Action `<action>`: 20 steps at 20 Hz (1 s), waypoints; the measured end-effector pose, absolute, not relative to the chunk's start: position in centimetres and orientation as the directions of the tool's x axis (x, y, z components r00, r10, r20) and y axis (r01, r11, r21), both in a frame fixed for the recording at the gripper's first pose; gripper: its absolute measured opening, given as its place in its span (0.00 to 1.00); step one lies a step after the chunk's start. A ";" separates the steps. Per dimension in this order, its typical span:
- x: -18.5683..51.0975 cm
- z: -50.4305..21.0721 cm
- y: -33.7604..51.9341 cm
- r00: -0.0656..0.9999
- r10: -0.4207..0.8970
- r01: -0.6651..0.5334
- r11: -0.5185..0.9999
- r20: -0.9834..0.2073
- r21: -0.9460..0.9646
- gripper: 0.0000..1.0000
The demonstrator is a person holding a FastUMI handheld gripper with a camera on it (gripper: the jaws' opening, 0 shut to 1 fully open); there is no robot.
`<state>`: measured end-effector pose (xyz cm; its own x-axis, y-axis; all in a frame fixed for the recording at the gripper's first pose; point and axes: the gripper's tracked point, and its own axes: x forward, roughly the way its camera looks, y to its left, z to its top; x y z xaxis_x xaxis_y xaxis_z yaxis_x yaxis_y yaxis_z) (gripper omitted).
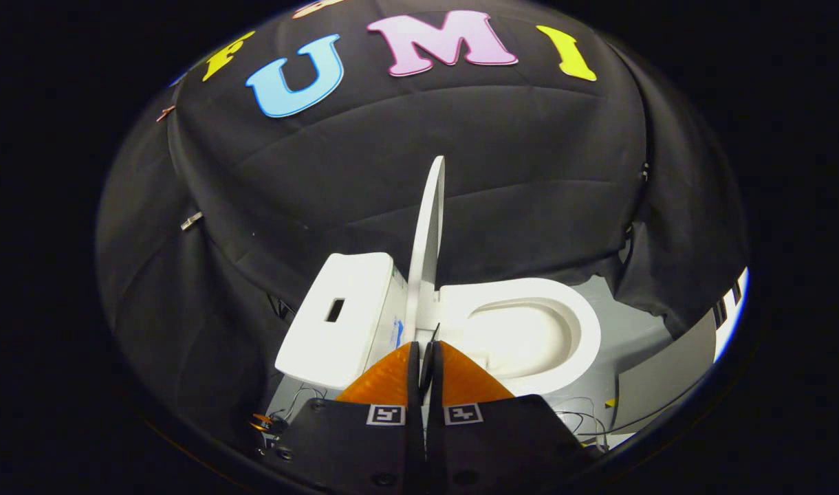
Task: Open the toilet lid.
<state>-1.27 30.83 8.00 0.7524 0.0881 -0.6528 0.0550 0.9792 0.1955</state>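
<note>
- White plastic toilet lid [430, 234] stands upright, seen edge-on, rising from its hinge between the tank [344, 316] and the bowl [529, 330]. It sits just beyond the fingertips, slightly past vertical toward the tank as far as I can judge.
- Seat ring and bowl opening are exposed beside the lid, so the task looks done or nearly so; the lid appears to stand unsupported, probably balanced on its hinge near the tank.
- Gripper [430, 354]: the two fingers are pressed together with only a thin dark slit between them. Nothing is held; the tips are clenched on themselves, just short of the lid's base.
- Whether the tips touch the lid's lower edge cannot be told; they look close to it.
- Pose: the gripper points forward and somewhat downward along the lid's plane, from above the side of the toilet, tank on one side of the fingers and bowl on the other.
- Grey floor [639, 371] with loose wires [578, 412] lies beneath.
</note>
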 end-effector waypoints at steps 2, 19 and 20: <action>-1.0 8.3 32.9 0.747 0.066 0.042 0.988 -0.662 0.146 0.06; 0.4 7.2 47.2 0.808 -0.156 0.004 0.966 -0.569 -0.259 0.08; 0.4 7.0 47.7 0.815 -0.162 -0.001 0.960 -0.556 -0.280 0.08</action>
<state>0.42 47.74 6.96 0.8150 -0.1616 -0.5564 -0.0011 0.9599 -0.2804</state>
